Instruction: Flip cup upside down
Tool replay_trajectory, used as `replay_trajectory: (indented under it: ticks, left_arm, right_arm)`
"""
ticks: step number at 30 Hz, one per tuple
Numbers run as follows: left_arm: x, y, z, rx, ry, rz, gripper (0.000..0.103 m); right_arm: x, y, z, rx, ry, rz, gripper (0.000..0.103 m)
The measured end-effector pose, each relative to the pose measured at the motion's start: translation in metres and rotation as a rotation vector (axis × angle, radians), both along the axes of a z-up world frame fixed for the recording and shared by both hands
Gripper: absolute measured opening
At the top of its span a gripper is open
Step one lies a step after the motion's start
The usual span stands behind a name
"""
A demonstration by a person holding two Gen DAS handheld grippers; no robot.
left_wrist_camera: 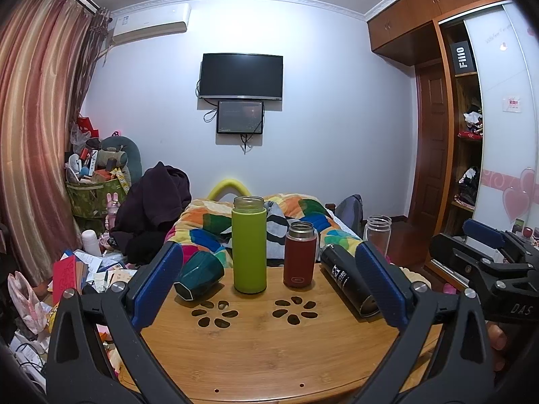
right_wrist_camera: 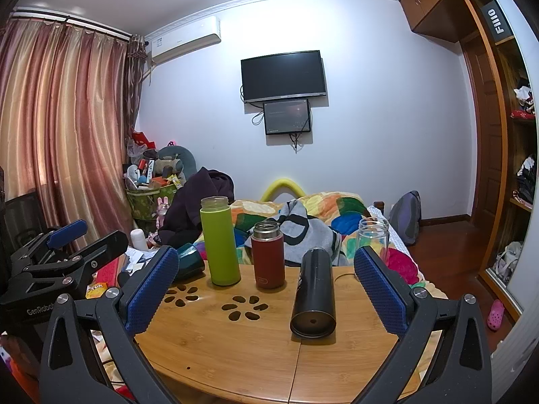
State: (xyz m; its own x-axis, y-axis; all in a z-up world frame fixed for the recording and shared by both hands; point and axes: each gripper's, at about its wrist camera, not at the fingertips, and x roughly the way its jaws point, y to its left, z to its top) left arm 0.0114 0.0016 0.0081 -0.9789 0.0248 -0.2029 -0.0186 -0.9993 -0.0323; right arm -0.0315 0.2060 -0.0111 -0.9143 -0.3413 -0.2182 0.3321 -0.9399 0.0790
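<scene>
A dark green faceted cup (left_wrist_camera: pixel 199 276) lies on its side at the left of the wooden table (left_wrist_camera: pixel 262 346); in the right wrist view it (right_wrist_camera: pixel 189 262) shows partly behind the left blue pad. A black bottle (left_wrist_camera: pixel 348 279) (right_wrist_camera: pixel 315 294) lies on its side at the right. A tall lime-green bottle (left_wrist_camera: pixel 249 244) (right_wrist_camera: pixel 219 240), a dark red flask (left_wrist_camera: pixel 299 254) (right_wrist_camera: pixel 268 254) and a clear glass jar (left_wrist_camera: pixel 378 232) (right_wrist_camera: pixel 373 235) stand upright, all open at the top. My left gripper (left_wrist_camera: pixel 269 286) is open and empty above the table's near side. My right gripper (right_wrist_camera: pixel 266 289) is open and empty.
The table has two flower-shaped cut-outs (left_wrist_camera: pixel 215 313) (left_wrist_camera: pixel 294 309). A bed with a colourful quilt (left_wrist_camera: pixel 209 222) lies behind it. Clutter and papers (left_wrist_camera: pixel 91 269) cover the floor at the left. A wardrobe (left_wrist_camera: pixel 465 134) stands at the right. The right gripper's body (left_wrist_camera: pixel 488 269) shows at the left view's right edge.
</scene>
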Motion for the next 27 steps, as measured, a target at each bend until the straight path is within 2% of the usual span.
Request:
replay_trajectory:
  ticks: [21, 27]
  left_arm:
    - [0.002, -0.001, 0.002, 0.001, 0.003, 0.001, 0.103]
    - [-0.008, 0.004, -0.003, 0.006, -0.010, 0.017, 0.103]
  right_arm:
    - [-0.001, -0.002, 0.002, 0.006, -0.002, 0.002, 0.103]
    - [-0.006, 0.003, -0.003, -0.004, -0.012, -0.006, 0.103]
